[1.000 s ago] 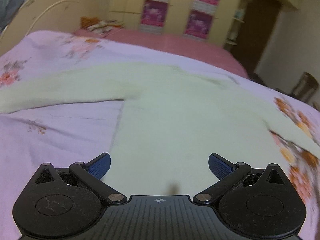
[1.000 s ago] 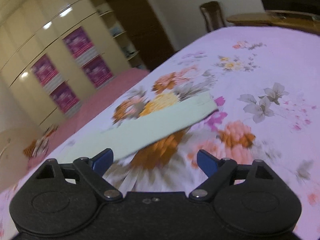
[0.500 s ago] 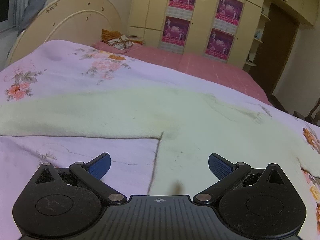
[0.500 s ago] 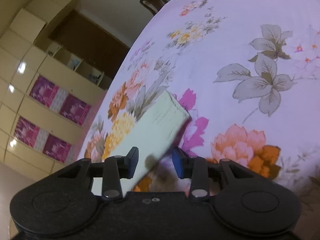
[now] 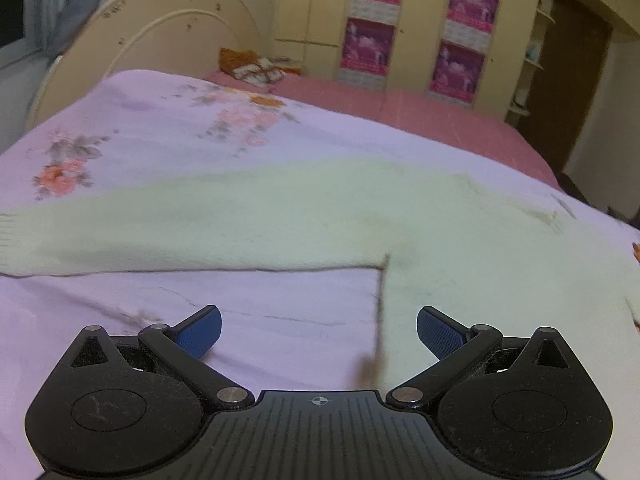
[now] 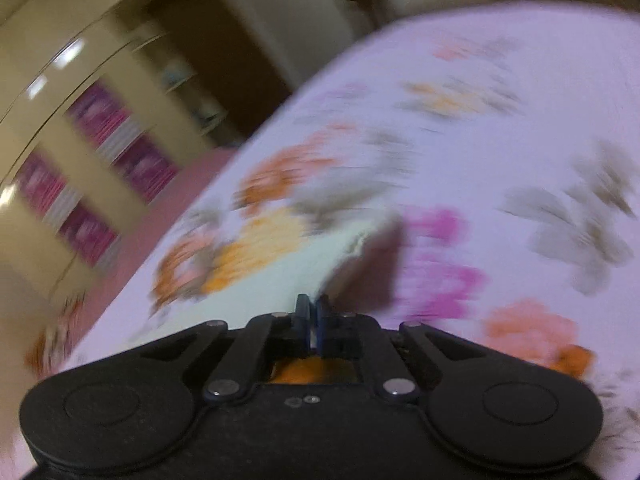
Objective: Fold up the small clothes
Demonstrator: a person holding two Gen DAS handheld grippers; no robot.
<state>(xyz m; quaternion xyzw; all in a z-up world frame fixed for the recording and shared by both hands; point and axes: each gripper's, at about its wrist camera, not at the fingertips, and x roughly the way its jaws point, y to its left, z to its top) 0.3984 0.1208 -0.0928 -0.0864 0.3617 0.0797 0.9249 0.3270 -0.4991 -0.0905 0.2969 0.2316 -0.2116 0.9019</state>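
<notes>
1. A pale green sweater point(image 5: 400, 216) lies spread flat on the bed point(image 5: 140, 136), one sleeve point(image 5: 120, 232) reaching toward the bed's left edge.
2. The left gripper point(image 5: 318, 330) hovers over the sweater's side edge, jaws wide apart and empty.
3. The right gripper point(image 6: 311, 316) has its jaws closed on the other sleeve's cuff point(image 6: 320, 256); the view is blurred.
4. Risk: the pinch looks shallow, so a quick pull could slip the cuff free or drag the sweater askew.
</notes>
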